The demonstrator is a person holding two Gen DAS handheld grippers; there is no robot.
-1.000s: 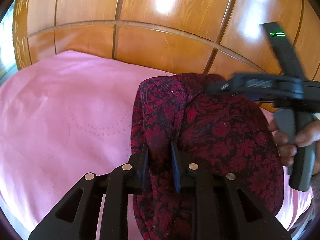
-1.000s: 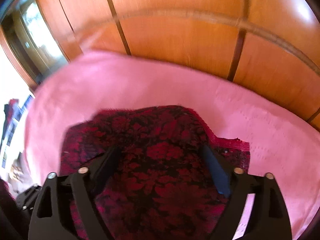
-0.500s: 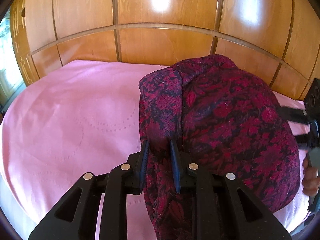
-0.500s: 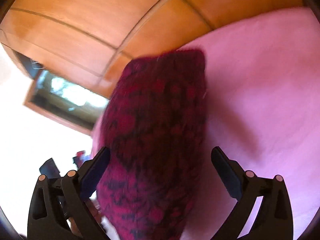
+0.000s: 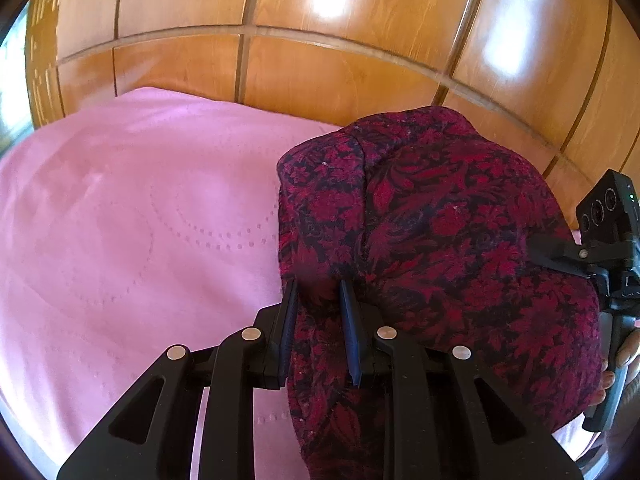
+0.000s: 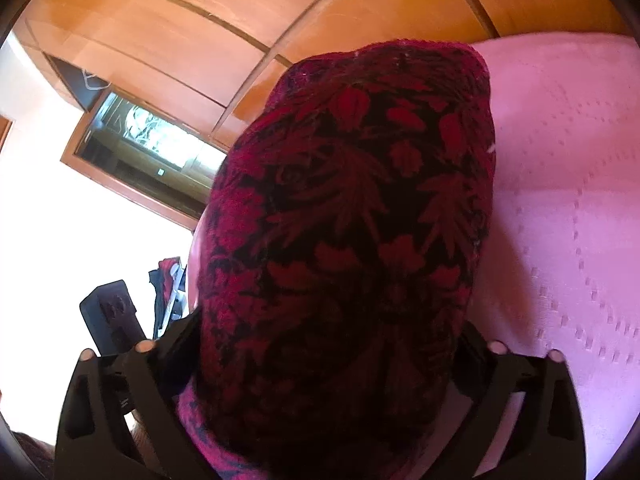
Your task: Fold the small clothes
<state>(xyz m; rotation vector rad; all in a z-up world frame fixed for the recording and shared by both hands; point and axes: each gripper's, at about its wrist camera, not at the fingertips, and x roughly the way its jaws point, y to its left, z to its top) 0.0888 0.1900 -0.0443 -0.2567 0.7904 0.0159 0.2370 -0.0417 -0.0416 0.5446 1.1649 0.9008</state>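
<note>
Matte black plastic left gripper (image 5: 318, 308) — triangular cut-outs, round silver pivot screws, ribbed dark-blue pads. The black right gripper (image 6: 328, 344) matches (its boxy camera block shows a green light).

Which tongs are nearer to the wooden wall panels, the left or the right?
Cannot tell. Left tongs pinch the red floral cloth over the pink sheet; right tongs are closing around it. The panels stand behind both.

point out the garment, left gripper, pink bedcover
garment (image 5: 460, 220), left wrist view, middle of the raised fold
left gripper (image 5: 319, 312), left wrist view, between fingertips, clamped on cloth
pink bedcover (image 5: 140, 220), left wrist view, bare stretch
</note>
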